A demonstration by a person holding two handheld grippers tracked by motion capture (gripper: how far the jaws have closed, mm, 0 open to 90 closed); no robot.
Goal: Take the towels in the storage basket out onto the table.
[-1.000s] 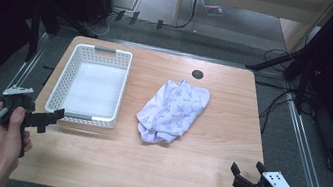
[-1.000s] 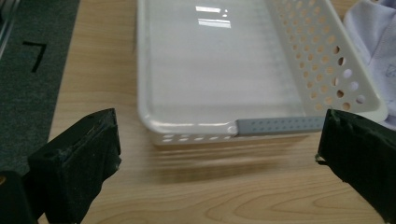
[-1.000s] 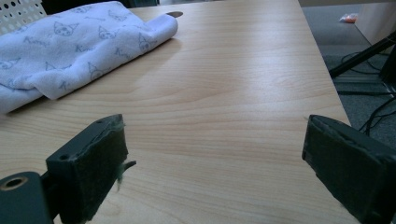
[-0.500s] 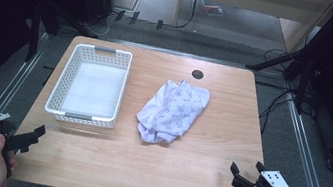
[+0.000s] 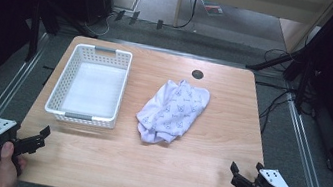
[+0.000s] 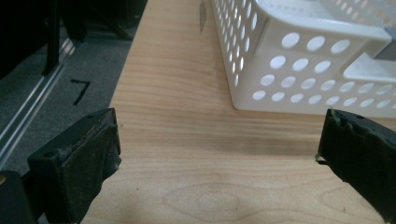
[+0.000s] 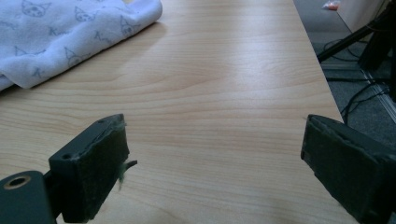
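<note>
**Left gripper pulling back off the basket, both grippers idling at the near edge**

Left gripper (image 5: 38, 136) is now sitting at the near-left corner of the table (image 5: 152, 172), clear of the basket (image 5: 64, 114). A second ago it was right at the basket's near wall; half a second ago it was already dropping back toward the person. Its jaws are standing wide apart, holding nothing; the left gripper view is looking past them at the basket's near corner (image 6: 299, 70).

Right gripper (image 5: 237, 171) isn't moving: same spot at the near-right edge, jaws spread, empty.

Cloth (image 5: 173, 111) is lying crumpled mid-table, just right of the basket, not touching it, well apart from both grippers. Its edge (image 7: 70, 37) is showing ahead of the right jaws. Basket looks empty and hasn't shifted.

My read: basket placement is done and the cloth is next. Nothing is gripping it yet, so that step isn't started.
</note>
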